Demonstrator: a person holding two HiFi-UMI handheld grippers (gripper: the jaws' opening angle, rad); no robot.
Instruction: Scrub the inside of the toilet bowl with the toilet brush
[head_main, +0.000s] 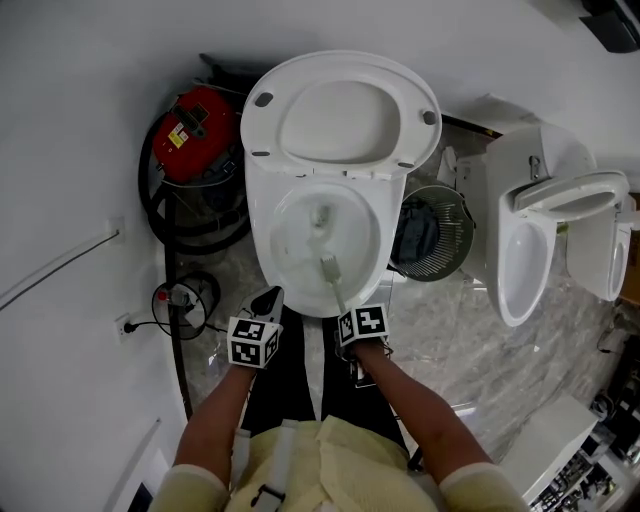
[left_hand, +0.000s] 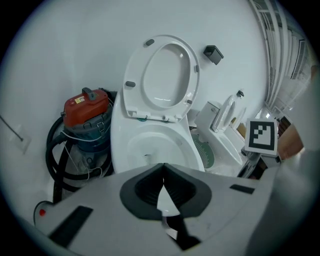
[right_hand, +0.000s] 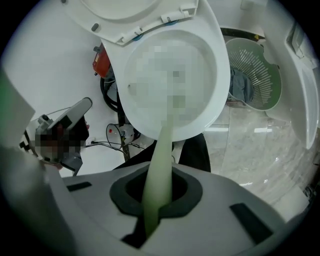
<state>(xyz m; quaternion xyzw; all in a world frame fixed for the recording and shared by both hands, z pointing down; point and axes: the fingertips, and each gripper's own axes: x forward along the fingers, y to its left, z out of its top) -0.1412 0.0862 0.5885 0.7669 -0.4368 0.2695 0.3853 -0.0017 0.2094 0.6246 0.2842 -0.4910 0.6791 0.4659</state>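
Marble floor, tight corner around our toilet bowl.
Right gripper clamps the toilet brush inside the rim; our left gripper, closed and empty, hangs just outside it.

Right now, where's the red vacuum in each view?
Head view: vacuum upper left, left of the toilet, by the wall.
Left gripper view: vacuum left of centre, again left of the toilet.
Right gripper view: only a red sliver upper left, behind the toilet's rim.
Shared landmark: the raised seat.
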